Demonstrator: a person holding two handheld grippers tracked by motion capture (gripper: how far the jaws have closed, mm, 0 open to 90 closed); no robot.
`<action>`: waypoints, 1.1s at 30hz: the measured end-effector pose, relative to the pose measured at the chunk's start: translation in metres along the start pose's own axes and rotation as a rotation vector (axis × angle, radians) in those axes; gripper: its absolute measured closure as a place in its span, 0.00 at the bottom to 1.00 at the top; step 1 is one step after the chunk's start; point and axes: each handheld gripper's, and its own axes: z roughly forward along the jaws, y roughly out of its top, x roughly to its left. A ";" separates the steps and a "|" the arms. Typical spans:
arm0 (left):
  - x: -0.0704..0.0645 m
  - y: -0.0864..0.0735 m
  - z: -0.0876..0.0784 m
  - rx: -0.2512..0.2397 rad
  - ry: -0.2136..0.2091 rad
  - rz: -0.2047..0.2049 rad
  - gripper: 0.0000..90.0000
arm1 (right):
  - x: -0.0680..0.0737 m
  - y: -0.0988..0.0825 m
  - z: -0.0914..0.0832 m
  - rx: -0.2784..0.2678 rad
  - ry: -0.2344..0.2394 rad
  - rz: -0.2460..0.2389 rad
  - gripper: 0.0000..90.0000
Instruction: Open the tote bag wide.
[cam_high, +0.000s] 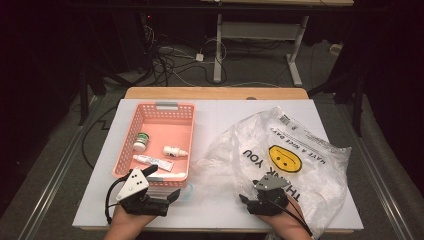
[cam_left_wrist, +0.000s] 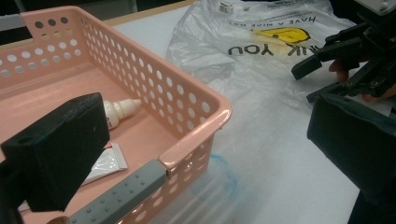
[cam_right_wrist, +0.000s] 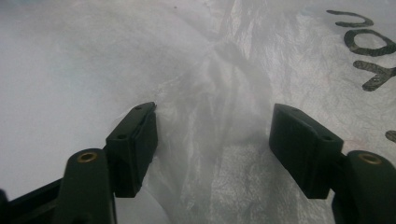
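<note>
A white counter (cam_high: 220, 112) is seen from above, with a person's two hands entering from the near edge, each holding a black two-jaw claw. The right claw (cam_high: 248, 198) is held low at the near edge of a clear plastic bag (cam_high: 280, 150) – a crumpled bag printed with a yellow smiley face and the words "THANK YOU", spread over the right half of the counter. In the right gripper view the jaws of this claw are seen standing apart, with a thin fold of the bag (cam_right_wrist: 210, 140) lying between them; the left pad is just beside the film, the right pad is clear of it, and nothing is clamped. The left claw (cam_high: 172, 195) is held at the near end of a pink perforated basket (cam_high: 172, 112) on the left half of the counter. Its jaws are spread wide, and in the left gripper view one jaw is seen over the basket's inside and the other outside its wall – whether the rim is touched cannot be told. Inside the basket (cam_left_wrist: 196, 100) are laid a small white dropper bottle (cam_high: 175, 150), a green-capped jar (cam_high: 141, 142) and a white tube (cam_high: 152, 162).
</note>
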 end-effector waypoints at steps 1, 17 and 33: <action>0.000 0.000 0.000 0.000 0.000 0.001 0.00 | -0.001 0.000 0.000 0.004 0.005 0.006 0.36; 0.000 0.000 0.000 0.003 0.001 0.006 0.00 | -0.020 -0.006 -0.009 -0.030 0.014 0.090 0.92; -0.002 0.001 0.001 -0.002 -0.002 0.002 0.00 | -0.050 0.010 -0.032 -0.234 -0.046 0.157 1.00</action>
